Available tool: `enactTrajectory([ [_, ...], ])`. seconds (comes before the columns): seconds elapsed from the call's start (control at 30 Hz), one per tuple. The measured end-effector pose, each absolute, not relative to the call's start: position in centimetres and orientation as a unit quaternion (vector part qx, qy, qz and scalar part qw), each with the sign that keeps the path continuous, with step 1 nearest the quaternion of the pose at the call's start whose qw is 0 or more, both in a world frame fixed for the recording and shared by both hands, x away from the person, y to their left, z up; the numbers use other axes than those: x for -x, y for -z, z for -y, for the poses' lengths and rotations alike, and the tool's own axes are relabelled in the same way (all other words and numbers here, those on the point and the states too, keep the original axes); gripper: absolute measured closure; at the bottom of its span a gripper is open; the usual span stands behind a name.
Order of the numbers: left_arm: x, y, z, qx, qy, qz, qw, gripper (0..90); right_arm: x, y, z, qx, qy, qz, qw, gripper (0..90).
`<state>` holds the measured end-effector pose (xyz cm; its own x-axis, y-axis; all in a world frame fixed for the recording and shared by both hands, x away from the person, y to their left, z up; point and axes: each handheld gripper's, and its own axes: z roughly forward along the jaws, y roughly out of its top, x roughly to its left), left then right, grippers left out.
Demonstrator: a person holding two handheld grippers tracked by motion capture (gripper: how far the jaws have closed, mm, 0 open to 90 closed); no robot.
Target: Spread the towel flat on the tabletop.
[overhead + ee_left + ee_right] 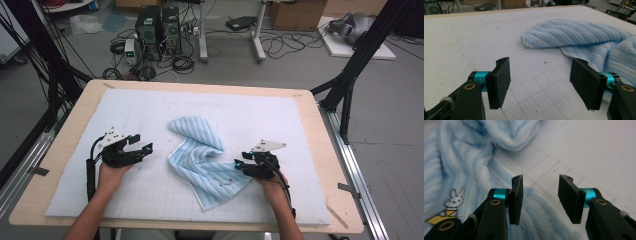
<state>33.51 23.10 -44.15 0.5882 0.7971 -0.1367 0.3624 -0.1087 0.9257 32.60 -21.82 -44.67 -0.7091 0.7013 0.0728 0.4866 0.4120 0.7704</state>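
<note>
A light blue ribbed towel (205, 160) lies crumpled and partly folded in the middle of the white foam mat (150, 107). My left gripper (142, 142) hovers over bare mat to the towel's left. In the left gripper view it (541, 82) stands open with nothing between its pads, and the towel (574, 32) lies ahead and to the right. My right gripper (239, 165) is at the towel's right edge. In the right gripper view it (541, 197) is open, low over the towel's edge (461, 170), and the pads do not press on it. A small rabbit print (455, 200) shows on the cloth.
The mat covers a wooden table (320, 150) whose rim shows all round. Black frame posts (350, 75) stand at the far right and far left corners. Computer towers (157, 27) and cables sit on the floor beyond the table.
</note>
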Motion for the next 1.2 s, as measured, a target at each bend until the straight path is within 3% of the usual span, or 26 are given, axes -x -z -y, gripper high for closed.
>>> enactTrajectory([
  [0.07, -33.5, 44.1, -23.1, -0.715, -0.205, -0.406, 0.531, 33.2, -32.7, 45.0, 21.3, -0.356, -0.398, -0.835, 0.135, 61.3],
  [0.17, -33.5, 44.1, -23.2, -0.713, -0.205, -0.407, 0.533, 33.3, -32.5, 44.9, 21.3, -0.347, -0.401, -0.840, 0.116, 84.0],
  [0.27, -33.5, 44.1, -23.2, -0.713, -0.205, -0.406, 0.533, 33.3, -32.2, 44.7, 21.2, -0.342, -0.390, -0.846, 0.124, 85.7],
  [0.5, -33.5, 44.1, -23.1, -0.715, -0.206, -0.404, 0.532, 33.4, -31.4, 43.6, 23.3, -0.366, -0.393, -0.829, 0.153, 85.7],
  [0.73, -33.6, 44.2, -23.0, -0.716, -0.207, -0.405, 0.529, 33.6, -29.5, 42.6, 27.0, -0.406, -0.349, -0.820, 0.204, 85.7],
  [0.9, -33.6, 44.2, -23.0, -0.716, -0.208, -0.404, 0.529, 33.7, -28.5, 43.0, 28.8, -0.427, -0.293, -0.828, 0.215, 85.3],
  [1.0, -33.6, 44.2, -22.8, -0.717, -0.209, -0.403, 0.529, 33.7, -28.4, 42.8, 29.4, -0.438, -0.313, -0.817, 0.209, 79.2],
  [1.07, -33.6, 44.2, -22.8, -0.718, -0.208, -0.403, 0.528, 33.7, -28.7, 42.3, 29.5, -0.440, -0.357, -0.797, 0.210, 68.7],
  [1.2, -33.6, 44.2, -22.9, -0.717, -0.209, -0.403, 0.528, 33.7, -30.1, 41.9, 28.4, -0.435, -0.405, -0.779, 0.201, 62.7],
])
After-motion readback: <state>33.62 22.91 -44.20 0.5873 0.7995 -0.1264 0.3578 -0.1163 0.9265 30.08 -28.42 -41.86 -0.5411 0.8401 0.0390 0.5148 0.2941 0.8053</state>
